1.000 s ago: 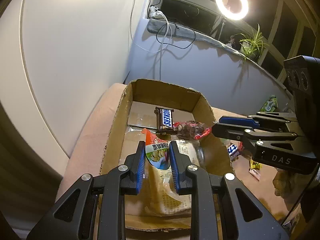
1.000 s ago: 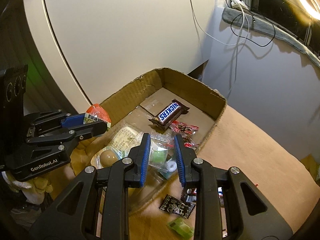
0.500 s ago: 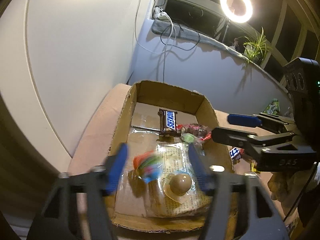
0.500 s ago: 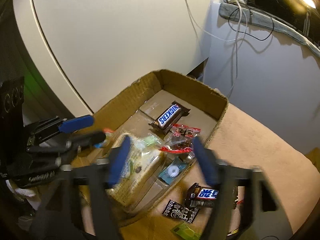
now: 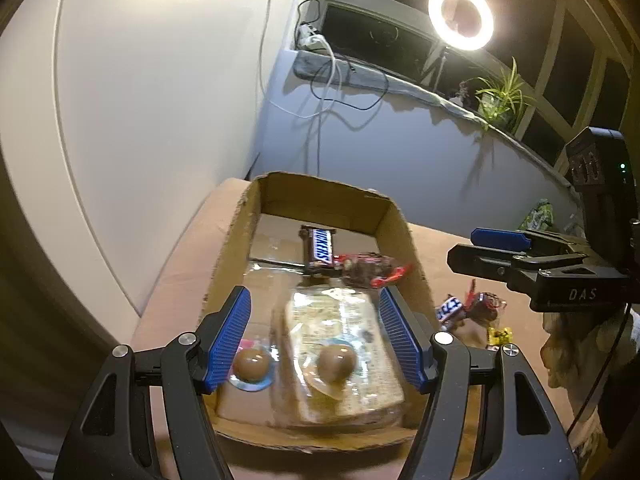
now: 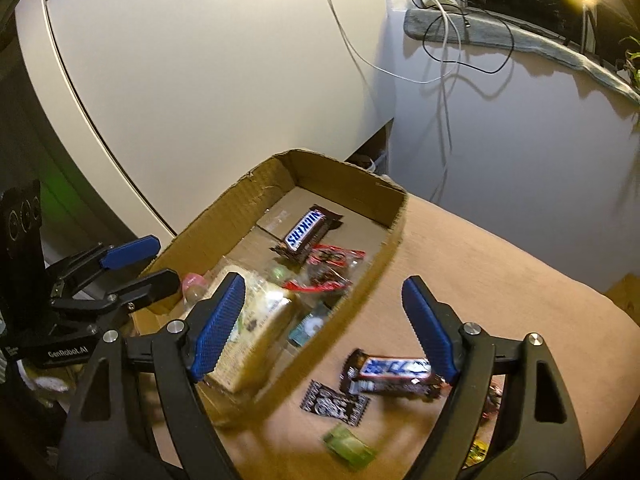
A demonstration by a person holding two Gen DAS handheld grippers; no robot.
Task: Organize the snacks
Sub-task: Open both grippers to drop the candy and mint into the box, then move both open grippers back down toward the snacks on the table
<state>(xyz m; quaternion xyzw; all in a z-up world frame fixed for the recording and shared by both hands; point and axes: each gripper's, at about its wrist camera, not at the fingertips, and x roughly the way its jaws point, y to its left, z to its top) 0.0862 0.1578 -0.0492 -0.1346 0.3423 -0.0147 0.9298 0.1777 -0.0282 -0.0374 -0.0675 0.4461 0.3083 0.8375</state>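
Note:
An open cardboard box (image 5: 236, 240) (image 6: 256, 200) holds a Snickers bar (image 5: 318, 248) (image 6: 306, 232), a red-wrapped snack (image 5: 368, 270) (image 6: 332, 264), a clear bag of cake (image 5: 340, 344) (image 6: 256, 320) and a small pack with a brown ball (image 5: 250, 366). My left gripper (image 5: 313, 294) (image 6: 162, 260) hangs open over the box's near end, gripping nothing. My right gripper (image 6: 323, 279) (image 5: 464, 246) straddles the box's right wall, its jaws opening with nothing held. Beyond its right finger a second Snickers bar (image 6: 394, 374) (image 5: 450, 308) lies on the tan table.
Loose on the table right of the box are a black patterned packet (image 6: 334, 402), a green packet (image 6: 350, 446) and a yellow sweet (image 5: 500, 336). A white wall stands close behind the box. A ring light (image 5: 460, 16), cables (image 5: 332, 76) and a plant (image 5: 502, 96) are on the far ledge.
Both grippers went from shut to open. The left dropped its orange-green pack into the box. The right released its clear packet there and shifted right, over the box wall.

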